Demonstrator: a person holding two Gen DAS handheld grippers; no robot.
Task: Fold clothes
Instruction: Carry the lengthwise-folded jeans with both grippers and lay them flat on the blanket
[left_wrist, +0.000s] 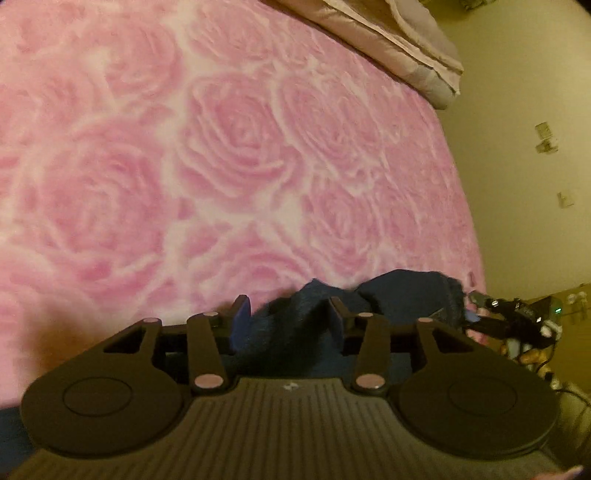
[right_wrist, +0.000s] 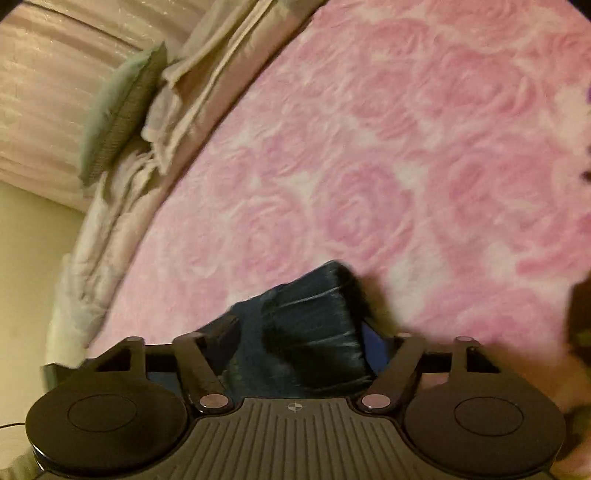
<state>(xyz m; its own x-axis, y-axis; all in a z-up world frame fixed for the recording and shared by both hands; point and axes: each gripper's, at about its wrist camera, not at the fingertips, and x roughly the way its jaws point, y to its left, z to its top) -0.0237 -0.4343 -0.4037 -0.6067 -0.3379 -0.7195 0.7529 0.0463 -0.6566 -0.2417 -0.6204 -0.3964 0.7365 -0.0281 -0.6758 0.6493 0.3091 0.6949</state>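
Observation:
A dark blue garment (left_wrist: 402, 295) lies bunched at the near edge of a bed. In the left wrist view my left gripper (left_wrist: 289, 319) stands partly open around it. A hump of the cloth sits between the fingers (left_wrist: 240, 317), whose blue pad face shows beside the cloth. My right gripper (left_wrist: 480, 314) shows small at the right, by the garment's far end. In the right wrist view my right gripper (right_wrist: 301, 341) stands wide, with a dark folded ridge of the garment (right_wrist: 314, 325) between its jaws. A strip of blue pad shows bare on the right side.
A pink rose-patterned blanket (left_wrist: 236, 147) covers the bed. A pale folded quilt (left_wrist: 417, 48) lies at the bed's head, with a grey-green pillow (right_wrist: 118, 110) against a light curtain. A cream floor (left_wrist: 517, 184) borders the bed, with dark gear and cables at its edge.

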